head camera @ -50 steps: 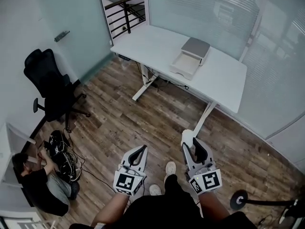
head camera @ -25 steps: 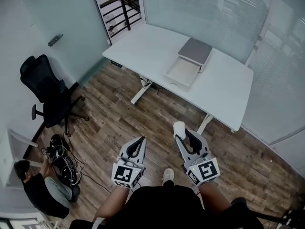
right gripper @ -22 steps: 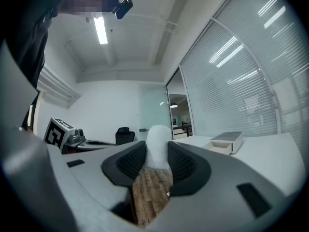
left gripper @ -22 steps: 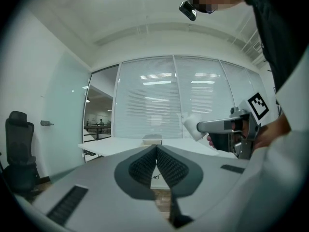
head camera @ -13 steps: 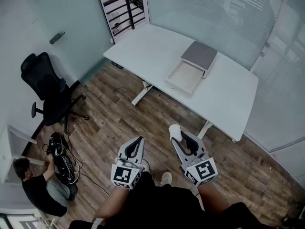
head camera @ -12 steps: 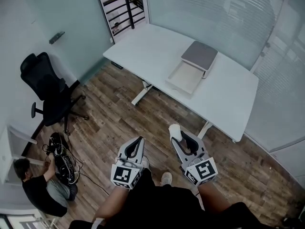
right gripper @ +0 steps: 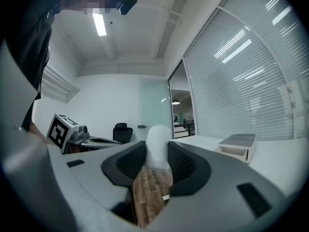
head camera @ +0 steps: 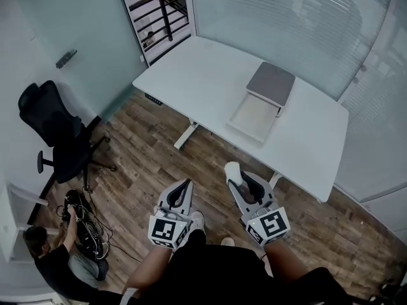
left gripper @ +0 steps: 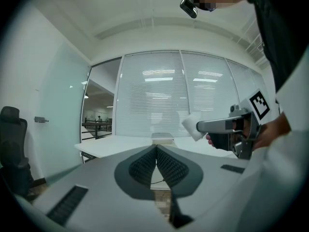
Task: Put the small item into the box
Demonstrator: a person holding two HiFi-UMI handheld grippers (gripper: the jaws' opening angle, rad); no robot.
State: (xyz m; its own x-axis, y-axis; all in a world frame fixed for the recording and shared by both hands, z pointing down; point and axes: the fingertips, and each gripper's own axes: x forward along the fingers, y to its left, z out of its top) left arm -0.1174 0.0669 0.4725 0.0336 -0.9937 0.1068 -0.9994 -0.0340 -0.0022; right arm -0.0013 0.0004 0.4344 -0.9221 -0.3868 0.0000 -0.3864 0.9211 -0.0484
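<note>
Upper left in the head view, we've got a black office chair (head camera: 56,132) standing on the wood floor (head camera: 143,164). Down in the lower left corner, a person (head camera: 54,265) crouches beside a tangle of cables (head camera: 81,221).

Moving in to bottom centre, we hold the left gripper (head camera: 186,183) with its jaws pressed together, tip to tip.

Just to its right, the right gripper (head camera: 234,171) is pinching the small item (head camera: 233,168), a soft-looking white lump caught between the two pads. It's up in the air over the floor, near the front edge of the table (head camera: 203,75) and well apart from the box (head camera: 272,82).

Across to the upper right, the box sits on that white table. It is a grey-topped case with its pale drawer (head camera: 253,118) pulled out toward us. We can see the drawer's light inner floor. In the right gripper view the box shows at the right, beyond the jaws.
</note>
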